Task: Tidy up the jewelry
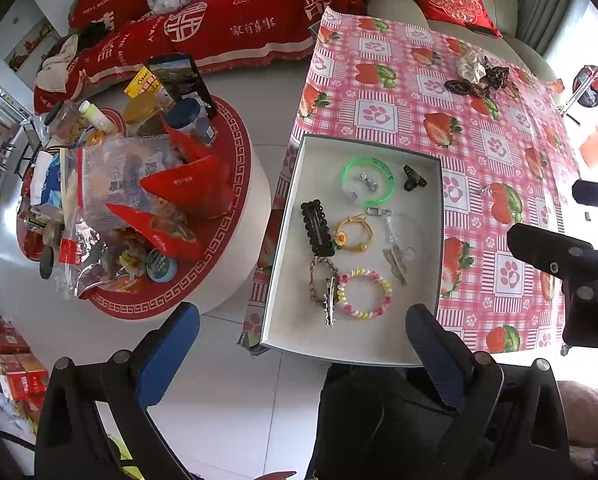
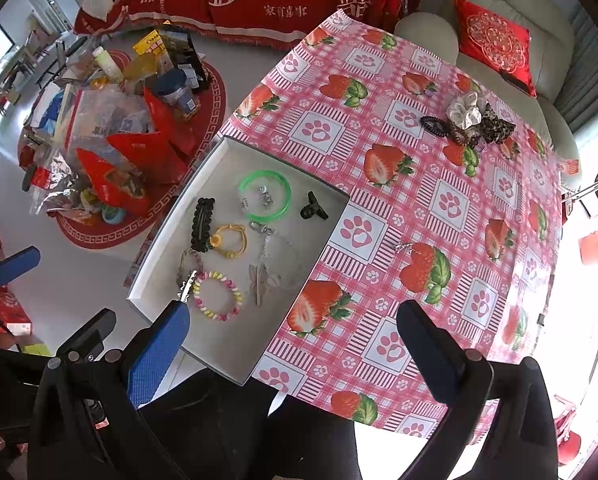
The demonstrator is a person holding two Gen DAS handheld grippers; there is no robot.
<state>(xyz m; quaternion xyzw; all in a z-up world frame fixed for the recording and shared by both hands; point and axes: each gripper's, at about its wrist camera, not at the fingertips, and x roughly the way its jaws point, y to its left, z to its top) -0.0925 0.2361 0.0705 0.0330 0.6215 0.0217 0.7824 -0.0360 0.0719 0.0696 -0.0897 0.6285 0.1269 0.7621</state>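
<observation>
1. Left wrist view: the left tool point(image 1: 299, 344) hangs with its jaws spread wide and nothing between them. Straight ahead of its fingertips lies the white tray point(image 1: 295, 184), set on the tabletop point(image 1: 499, 128). In the tray, closest to the tool, lie a pastel bead bracelet point(image 1: 366, 294) and a metal clip point(image 1: 329, 305); a green bangle point(image 1: 367, 181) lies at the far end. The beads look light and likely stretchy, best pinched across the strand; the bangle seems stiff and slick, so its rim is probably the place to grip
2. Right wrist view: the right tool point(image 2: 295, 320) is equally wide and empty. Far ahead and to its right sits a pile of scrunchies point(image 2: 469, 120), soft and squashy, easy to take anywhere. A small silvery piece point(image 2: 405, 247) lies just outside the tray, thin and likely fiddly
</observation>
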